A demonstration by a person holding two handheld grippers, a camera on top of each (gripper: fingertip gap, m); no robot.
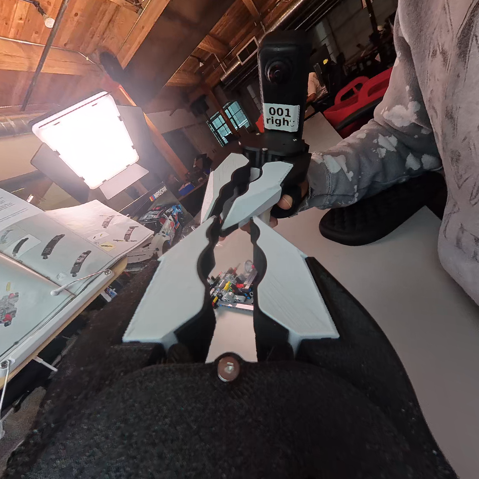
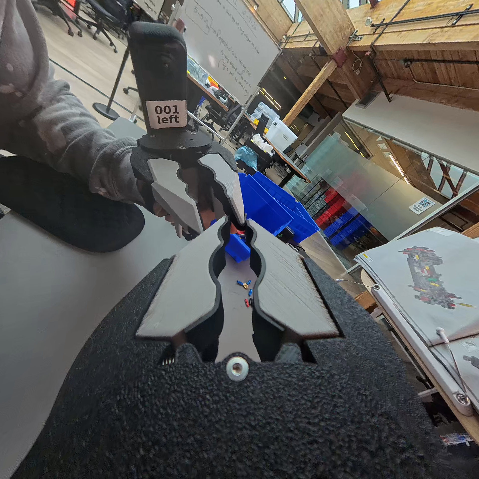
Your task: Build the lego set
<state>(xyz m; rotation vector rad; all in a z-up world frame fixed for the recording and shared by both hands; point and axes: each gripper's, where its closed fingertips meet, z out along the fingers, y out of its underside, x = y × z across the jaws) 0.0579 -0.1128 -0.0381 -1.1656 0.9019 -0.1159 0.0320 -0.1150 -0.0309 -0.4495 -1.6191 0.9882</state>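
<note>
A partly built grey lego model point(image 1: 230, 290) with coloured pins sits on the white table point(image 1: 388, 324), seen between my left gripper's fingers. My left gripper point(image 1: 233, 221) is open and shows in the right wrist view too point(image 2: 220, 225). My right gripper point(image 2: 237, 221) meets it tip to tip above the table, and it also shows in the left wrist view point(image 1: 220, 228). The right jaws stand a narrow gap apart. A small reddish thing point(image 2: 237, 230) shows at the tips; I cannot tell whether it is held. Loose blue, red and black pins point(image 2: 245, 285) lie on the table.
An open instruction booklet point(image 1: 64, 246) rests on a wooden stand, and it also shows in the right wrist view point(image 2: 427, 285). Blue bins point(image 2: 272, 204) stand behind the grippers. A black pad point(image 2: 64, 207) lies under the person's sleeve. A bright lamp point(image 1: 88, 140) and a race-car box point(image 1: 168, 215) stand behind the booklet. Both grippers' tips are close together, under 4 cm apart. Both grippers' tips are roughly 25 cm from the partly built grey lego model point(image 1: 230, 290).
</note>
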